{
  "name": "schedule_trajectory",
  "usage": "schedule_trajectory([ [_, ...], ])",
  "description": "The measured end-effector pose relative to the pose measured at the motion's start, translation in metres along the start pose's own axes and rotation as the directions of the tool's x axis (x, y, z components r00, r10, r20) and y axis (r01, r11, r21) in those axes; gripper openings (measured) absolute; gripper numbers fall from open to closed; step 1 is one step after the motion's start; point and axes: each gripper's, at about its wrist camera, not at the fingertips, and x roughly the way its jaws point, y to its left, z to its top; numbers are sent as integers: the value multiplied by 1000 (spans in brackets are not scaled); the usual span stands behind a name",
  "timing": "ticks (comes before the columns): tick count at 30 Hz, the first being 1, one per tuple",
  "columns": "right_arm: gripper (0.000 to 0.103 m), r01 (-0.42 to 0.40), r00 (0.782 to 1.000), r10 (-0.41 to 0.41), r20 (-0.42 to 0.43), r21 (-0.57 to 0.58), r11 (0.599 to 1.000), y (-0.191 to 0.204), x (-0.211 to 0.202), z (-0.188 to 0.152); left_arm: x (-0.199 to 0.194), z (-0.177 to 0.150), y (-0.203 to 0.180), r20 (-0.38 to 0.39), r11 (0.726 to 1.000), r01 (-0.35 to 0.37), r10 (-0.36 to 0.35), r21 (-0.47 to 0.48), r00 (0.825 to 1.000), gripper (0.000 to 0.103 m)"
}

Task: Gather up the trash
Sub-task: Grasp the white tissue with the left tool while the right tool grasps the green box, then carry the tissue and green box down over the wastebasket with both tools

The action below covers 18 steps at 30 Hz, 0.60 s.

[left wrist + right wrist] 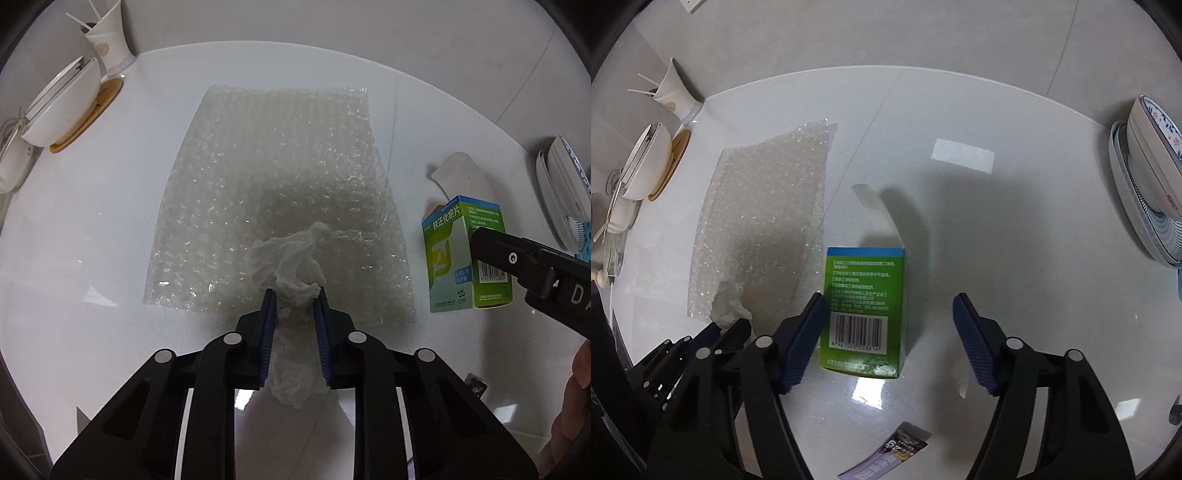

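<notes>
A crumpled white tissue (291,258) lies at the near edge of a sheet of bubble wrap (277,177) on the white table. My left gripper (295,299) is shut on it, both blue pads pressing its sides. To the right lies a green and blue medicine box (454,251) with its flap open. In the right wrist view that box (864,295) sits between the fingers of my right gripper (889,300), which is open. The left pad is close against the box's side and the right pad stands clear of it. The tissue (729,302) shows there at the lower left.
A purple sachet wrapper (897,450) lies near the table's front edge. White bowls on a wooden coaster (62,110) and a cup with sticks (107,40) stand at the back left. Stacked patterned dishes (1145,184) sit at the right. A person's hand (580,369) shows at the right.
</notes>
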Motion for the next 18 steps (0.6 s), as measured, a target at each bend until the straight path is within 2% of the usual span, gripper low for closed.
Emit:
schedule_trajectory([
  [4,64,-8,1000,8,-7,12,1000,3,-1,2,-2,-1,5,-4,1000,13,-13,-21,1000,6],
  [10,65,20,999,-20,-48,8,1000,12,12,4,-12,-3,15,10,999,17,-17,-45,1000,5],
  [12,50,31,998,-31,-51,7,999,13,12,4,-15,-4,18,10,998,21,-21,-53,1000,5],
  [13,47,32,998,-32,-51,7,999,14,11,3,-17,-4,20,7,998,26,-25,-55,1000,5],
  [18,45,40,999,-39,-30,12,999,12,5,-2,-23,-7,24,17,998,35,-34,-61,999,5],
])
